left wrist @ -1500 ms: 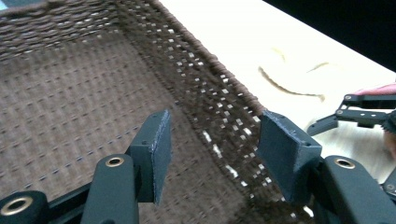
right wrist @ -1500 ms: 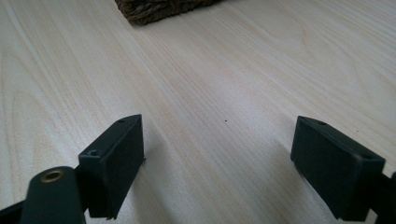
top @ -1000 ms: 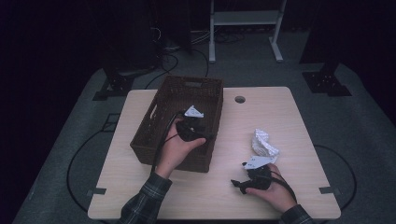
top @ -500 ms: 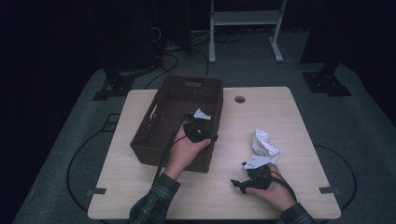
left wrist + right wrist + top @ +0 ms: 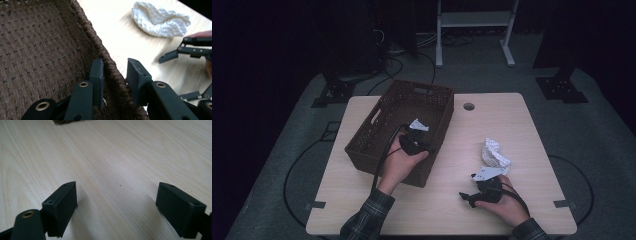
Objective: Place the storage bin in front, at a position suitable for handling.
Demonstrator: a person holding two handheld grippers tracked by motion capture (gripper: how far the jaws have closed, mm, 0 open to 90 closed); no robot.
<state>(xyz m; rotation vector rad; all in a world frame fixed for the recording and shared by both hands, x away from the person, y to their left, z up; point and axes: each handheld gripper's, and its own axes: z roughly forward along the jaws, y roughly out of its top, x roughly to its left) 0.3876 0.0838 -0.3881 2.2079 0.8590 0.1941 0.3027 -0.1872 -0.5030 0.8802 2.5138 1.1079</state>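
The left gripper has just been closing, its jaws narrow astride the basket rim; the right gripper gapes wide over bare table.

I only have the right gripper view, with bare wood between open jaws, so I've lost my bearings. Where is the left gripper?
Observer: The left gripper straddles the right wall of the brown woven basket, one jaw inside and one outside. Its jaws have just been closing, and a gap shows at the outer pad.
Operator: Is there anything near me to pick up?
Observer: A crumpled white cloth lies on the table, just beyond the right gripper and apart from it.
Operator: Is that cloth touching the basket?
Observer: No, bare tabletop lies between them.
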